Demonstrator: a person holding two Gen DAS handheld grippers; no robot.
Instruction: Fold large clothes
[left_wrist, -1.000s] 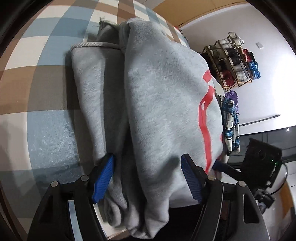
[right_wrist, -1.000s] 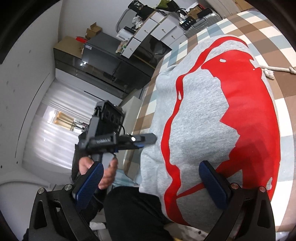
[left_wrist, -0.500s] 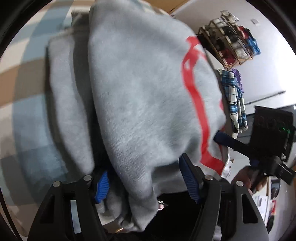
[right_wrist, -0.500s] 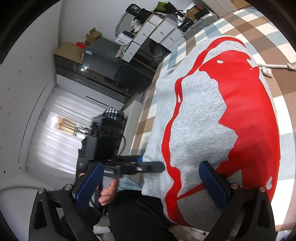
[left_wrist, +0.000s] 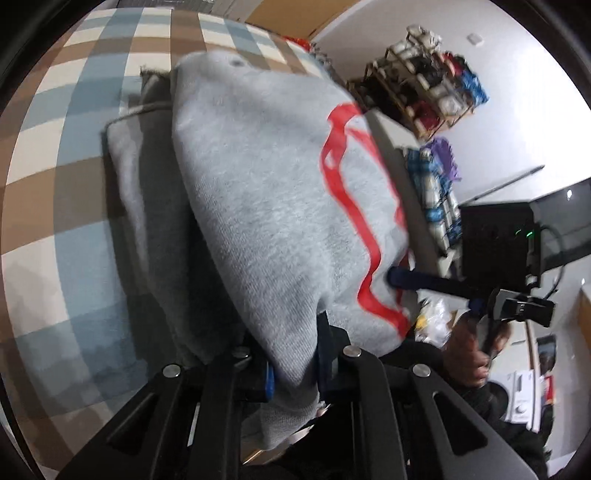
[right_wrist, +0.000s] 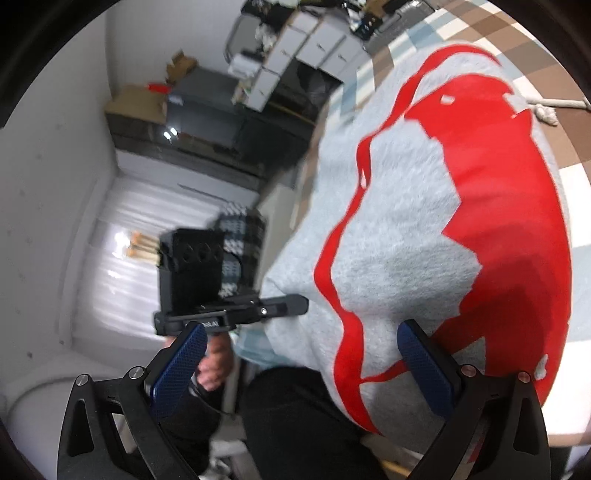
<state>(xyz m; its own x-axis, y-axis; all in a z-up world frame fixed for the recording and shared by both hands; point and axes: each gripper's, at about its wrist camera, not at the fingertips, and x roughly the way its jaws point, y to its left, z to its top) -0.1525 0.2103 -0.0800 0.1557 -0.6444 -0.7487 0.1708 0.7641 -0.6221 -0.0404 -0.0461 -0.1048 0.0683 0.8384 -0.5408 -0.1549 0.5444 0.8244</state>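
You have one garment in front of you: a grey sweatshirt (left_wrist: 266, 206) with a red print, folded into a thick bundle on the checked cloth (left_wrist: 74, 110) of the tabletop, its near end hanging over the near edge toward you. Your left gripper (left_wrist: 293, 369) is closing its two fingers on that near hem; the grey fabric is pinched between them and bunches out below. Your right gripper (right_wrist: 303, 369) has its two blue fingers (right_wrist: 177, 369) spread wide, gripping nothing: one finger lies over the printed hem near the edge, the other is off the tabletop. One white drawstring (right_wrist: 550, 109) trails from the sweatshirt's far end across the cloth.
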